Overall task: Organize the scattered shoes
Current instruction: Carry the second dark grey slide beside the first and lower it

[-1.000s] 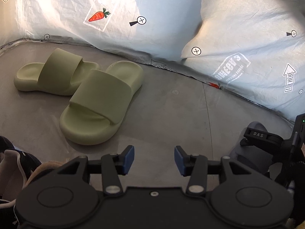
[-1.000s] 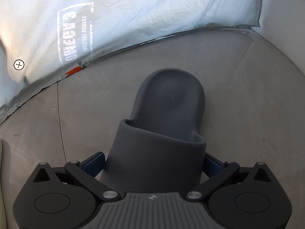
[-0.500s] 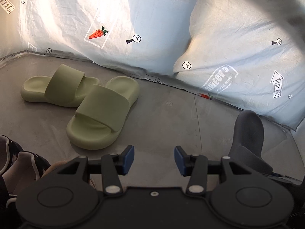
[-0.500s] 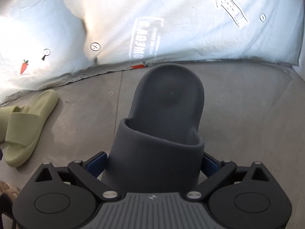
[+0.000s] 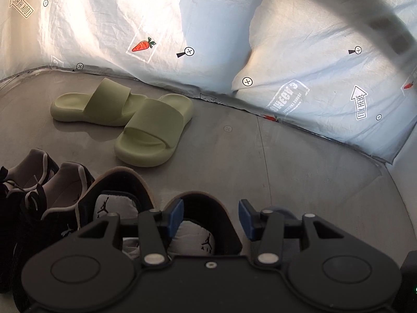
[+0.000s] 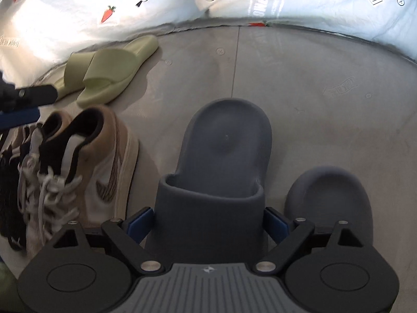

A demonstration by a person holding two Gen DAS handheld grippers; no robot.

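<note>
**A:** What have I got on the right side?

**B:** My right gripper [image 6: 208,221] has its fingers [image 6: 136,221] closed on the strap of a dark grey slide [image 6: 219,161], one blue pad on each side of it. The slide points straight away from my camera, heel end far out. Whether its sole touches the floor [image 6: 312,78], I cannot tell.

**A:** And its partner?

**B:** The second grey slide [image 6: 328,195] lies just beside it on the right, same heading, partly hidden behind my gripper body.

**A:** What's on the other side?

**B:** A tan high-top sneaker [image 6: 104,161] stands upright close to the left of the held slide, with white laces, and darker shoes are lined up beyond it.

**A:** Left gripper?

**B:** My left gripper [image 5: 211,216] has its fingers [image 5: 174,215] spread wide with nothing between them. It hovers over the pair of high-tops [image 5: 198,221]; the black sneakers [image 5: 39,190] sit to the left of those.

**A:** Anything loose?

**B:** The two green slides [image 5: 153,130] lie farther out by the white sheeting [image 5: 182,13], set at an angle, the nearer one overlapping the farther one [image 5: 88,104].
</note>
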